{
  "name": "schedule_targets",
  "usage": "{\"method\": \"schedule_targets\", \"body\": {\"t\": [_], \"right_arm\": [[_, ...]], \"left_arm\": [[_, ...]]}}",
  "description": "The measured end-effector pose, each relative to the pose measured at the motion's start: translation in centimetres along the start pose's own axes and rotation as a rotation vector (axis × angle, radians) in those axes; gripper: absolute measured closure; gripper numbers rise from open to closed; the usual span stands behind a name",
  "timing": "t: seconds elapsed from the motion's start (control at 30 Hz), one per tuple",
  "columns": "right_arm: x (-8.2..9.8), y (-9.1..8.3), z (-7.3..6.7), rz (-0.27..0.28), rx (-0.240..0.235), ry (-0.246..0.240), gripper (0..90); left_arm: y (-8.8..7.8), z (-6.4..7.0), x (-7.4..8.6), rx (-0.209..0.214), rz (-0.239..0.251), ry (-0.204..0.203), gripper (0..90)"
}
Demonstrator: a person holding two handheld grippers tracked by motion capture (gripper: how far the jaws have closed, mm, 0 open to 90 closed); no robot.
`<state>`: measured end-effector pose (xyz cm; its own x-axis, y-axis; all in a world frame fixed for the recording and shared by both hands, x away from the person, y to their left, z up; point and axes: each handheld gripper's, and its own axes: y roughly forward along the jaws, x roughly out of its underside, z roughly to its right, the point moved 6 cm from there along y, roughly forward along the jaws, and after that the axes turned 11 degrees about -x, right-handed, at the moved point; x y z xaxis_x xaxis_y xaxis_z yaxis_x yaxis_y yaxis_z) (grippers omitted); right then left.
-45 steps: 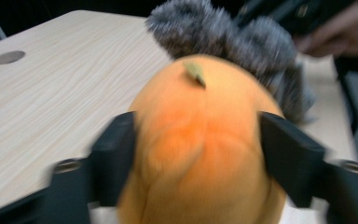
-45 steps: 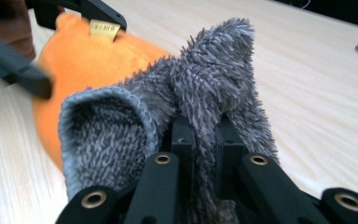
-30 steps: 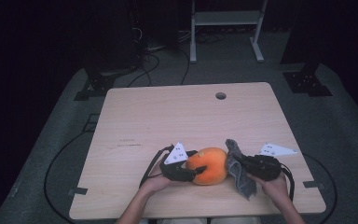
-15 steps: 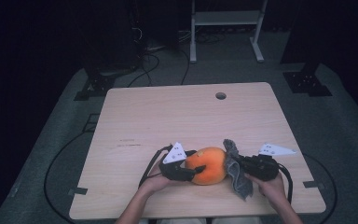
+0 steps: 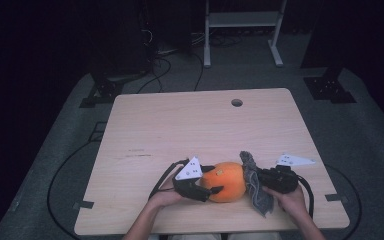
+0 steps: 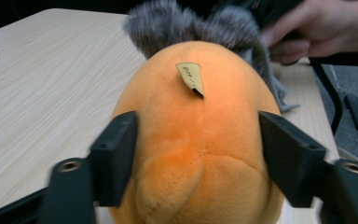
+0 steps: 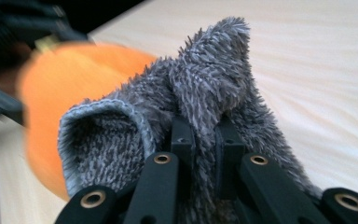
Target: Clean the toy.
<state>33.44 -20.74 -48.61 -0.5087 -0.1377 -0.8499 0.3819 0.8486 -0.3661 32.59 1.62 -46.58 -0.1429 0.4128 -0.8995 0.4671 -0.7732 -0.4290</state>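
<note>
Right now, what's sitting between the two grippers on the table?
In the high view, a round orange plush toy and a fuzzy grey cloth lie between the left gripper and right gripper.

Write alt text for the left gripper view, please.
An orange plush toy sits between the left gripper's two black jaws, which have just been opening. Behind it lies a grey fuzzy cloth on the wooden table.

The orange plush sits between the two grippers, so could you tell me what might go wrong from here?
The left gripper has just been opening around the plush, with a gap at one side, so it may roll. The right gripper pinches just a fold of the grey sock, which could slip free when pulled.
</note>
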Motion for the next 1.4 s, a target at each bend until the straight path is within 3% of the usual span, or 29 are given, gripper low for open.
{"method": "schedule_targets", "body": {"t": [0.07,0.1,0.17,0.27,0.33,0.43,0.5,0.57,0.63,0.73,0.83,0.87,0.93,0.97,1.0,1.03,1.1,1.2,1.3,1.4], "right_arm": [[0.0,-0.4,0.4,-0.032,0.027,0.001,80.7],[-0.3,-0.8,0.4,-0.015,0.029,-0.001,80.7],[-1.4,-1.5,-0.6,0.041,0.000,-0.035,80.7],[-3.0,-2.1,-2.6,0.084,-0.055,-0.103,80.7],[-3.0,-1.7,-2.9,0.056,-0.062,-0.124,80.7],[-1.2,-0.8,-1.9,-0.015,-0.047,-0.090,80.7],[-0.7,-1.1,-1.1,-0.034,-0.020,-0.059,80.8],[-0.4,-1.5,-0.6,-0.068,0.023,-0.065,80.8],[-0.7,-1.8,-0.9,-0.036,0.008,-0.068,80.8],[-2.0,-1.9,-2.8,0.020,-0.058,-0.131,80.7],[-2.2,-1.6,-3.7,0.005,-0.085,-0.165,80.7],[-1.9,-1.3,-3.5,-0.014,-0.073,-0.165,80.8],[-0.9,-1.0,-2.5,-0.030,-0.078,-0.108,80.7],[-0.8,-1.0,-2.1,-0.040,-0.059,-0.105,80.7],[-0.7,-1.2,-1.5,-0.077,0.007,-0.117,80.8],[-0.8,-1.4,-1.3,-0.092,0.028,-0.122,80.8],[-1.2,-1.7,-1.5,-0.052,0.010,-0.120,80.8],[-2.4,-2.0,-3.0,0.012,-0.060,-0.155,80.7],[-2.0,-1.6,-3.0,-0.024,-0.053,-0.170,80.7],[-0.8,-1.2,-1.7,-0.053,-0.040,-0.108,80.7]], "left_arm": [[0.3,-0.4,0.2,-0.021,-0.031,-0.052,15.6],[0.4,-0.4,0.3,-0.016,-0.032,-0.054,14.6],[0.3,0.1,0.2,0.003,-0.016,-0.022,19.9],[0.4,0.9,0.1,0.017,-0.013,0.038,27.4],[0.4,1.3,0.1,0.023,-0.010,0.071,29.0],[0.4,1.4,0.1,0.027,-0.011,0.080,28.3],[0.3,1.3,0.2,0.028,-0.014,0.071,25.9],[0.3,1.2,0.3,0.029,-0.012,0.059,23.3],[0.3,1.1,0.3,0.025,-0.015,0.052,21.8],[0.6,0.9,0.3,0.008,-0.028,0.028,15.9],[0.6,0.8,0.5,0.009,-0.039,0.003,12.1],[0.6,0.9,0.5,0.021,-0.037,0.013,14.3],[0.6,1.3,0.5,0.029,-0.025,0.045,21.6],[0.6,1.5,0.5,0.030,-0.024,0.052,23.4],[0.5,1.5,0.4,0.031,-0.022,0.068,24.6],[0.5,1.6,0.4,0.030,-0.020,0.074,25.4],[0.4,1.8,0.5,0.029,-0.018,0.085,26.3],[0.4,1.9,0.5,0.032,-0.014,0.102,27.5],[0.4,2.1,0.5,0.032,-0.008,0.119,27.6],[0.5,2.1,0.5,0.027,-0.007,0.111,25.7]]}}
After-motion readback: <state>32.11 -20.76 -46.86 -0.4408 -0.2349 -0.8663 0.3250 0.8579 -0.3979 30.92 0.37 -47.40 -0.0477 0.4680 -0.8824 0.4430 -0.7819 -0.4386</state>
